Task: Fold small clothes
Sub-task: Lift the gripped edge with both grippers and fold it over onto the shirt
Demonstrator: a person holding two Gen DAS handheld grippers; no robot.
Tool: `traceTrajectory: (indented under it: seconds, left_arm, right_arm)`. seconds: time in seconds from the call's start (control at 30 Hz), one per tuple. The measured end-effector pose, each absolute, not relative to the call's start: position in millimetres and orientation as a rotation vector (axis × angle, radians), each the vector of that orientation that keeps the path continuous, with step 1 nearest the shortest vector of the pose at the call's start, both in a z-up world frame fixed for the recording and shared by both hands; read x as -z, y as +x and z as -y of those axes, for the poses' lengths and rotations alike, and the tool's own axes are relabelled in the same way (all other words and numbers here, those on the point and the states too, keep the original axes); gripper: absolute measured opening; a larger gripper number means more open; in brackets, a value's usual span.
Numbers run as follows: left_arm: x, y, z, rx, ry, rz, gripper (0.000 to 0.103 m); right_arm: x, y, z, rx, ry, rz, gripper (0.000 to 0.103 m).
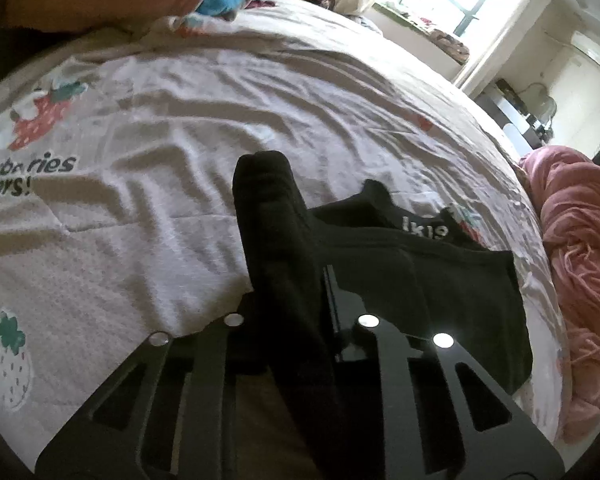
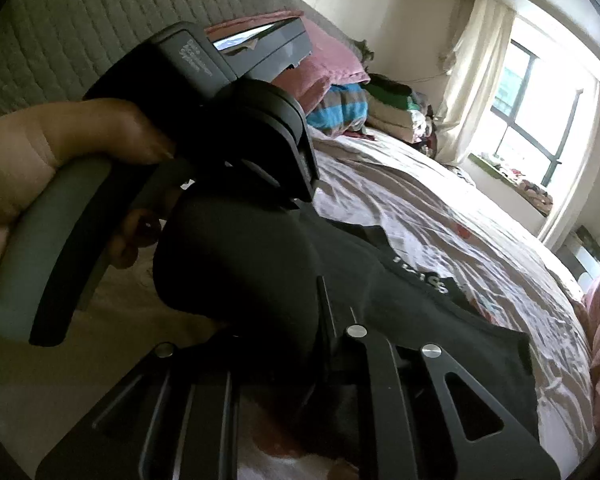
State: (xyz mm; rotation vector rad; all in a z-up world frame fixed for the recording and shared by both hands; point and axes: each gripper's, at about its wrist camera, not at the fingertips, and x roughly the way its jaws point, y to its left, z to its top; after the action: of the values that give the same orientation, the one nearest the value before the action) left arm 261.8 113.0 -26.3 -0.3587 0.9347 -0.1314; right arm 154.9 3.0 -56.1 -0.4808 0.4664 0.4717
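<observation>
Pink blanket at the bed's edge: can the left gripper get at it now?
Probably not yet. The left gripper is shut on the garment, so it is busy. The way itself looks free: the blanket lies bare beyond the garment.

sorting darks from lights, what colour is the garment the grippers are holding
Black, with small white lettering; the garment shows best in the left wrist view.
</observation>
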Motion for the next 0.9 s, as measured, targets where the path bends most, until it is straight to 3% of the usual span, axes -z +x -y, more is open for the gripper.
traceTrajectory:
  seconds: [0.9]
  left_arm:
    - [-56.3,224.7,-3.9,0.157,-0.211,-0.834,0.007]
  right_arm:
    - [17.9,132.0,110.1,-0.361,-0.221,-0.429,0.011]
